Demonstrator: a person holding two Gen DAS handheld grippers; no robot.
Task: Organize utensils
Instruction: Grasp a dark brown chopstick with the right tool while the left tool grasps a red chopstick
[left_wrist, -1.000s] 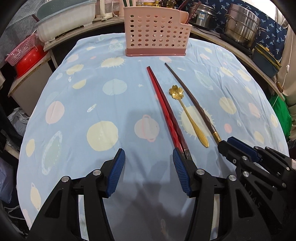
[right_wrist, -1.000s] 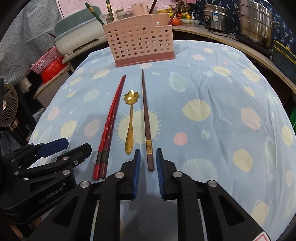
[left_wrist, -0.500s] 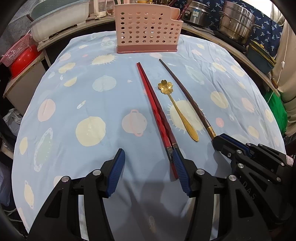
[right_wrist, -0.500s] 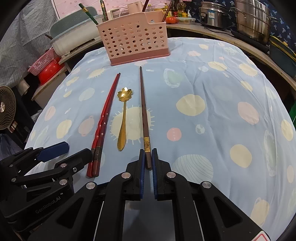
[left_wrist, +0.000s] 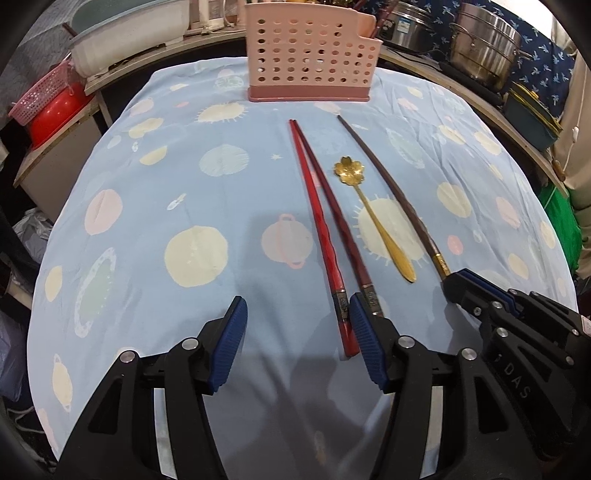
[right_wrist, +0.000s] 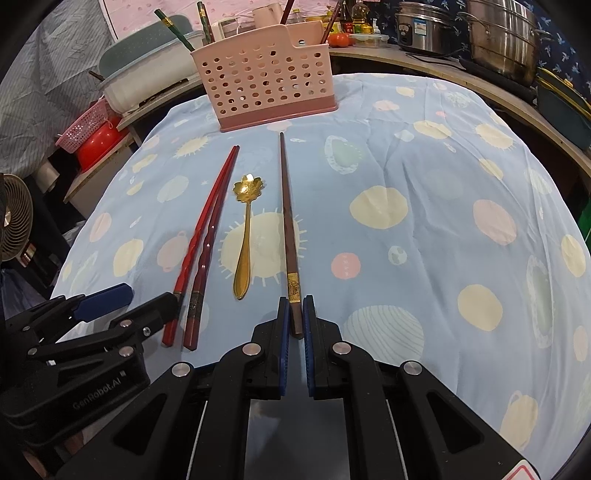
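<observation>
Right gripper (right_wrist: 294, 319) clamps one brown chopstick (right_wrist: 286, 214); left gripper (left_wrist: 295, 341) open beside two red chopsticks (left_wrist: 319, 225); one gold spoon (left_wrist: 369, 206).

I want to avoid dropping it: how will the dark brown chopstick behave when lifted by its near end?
The dark brown chopstick looks straight and rigid, so it should probably stay stiff. The right hand-held gripper is closed on its very end, so the long free part may sag downward or pivot between the pads. Its smooth, thin shaft could perhaps slip.
</observation>
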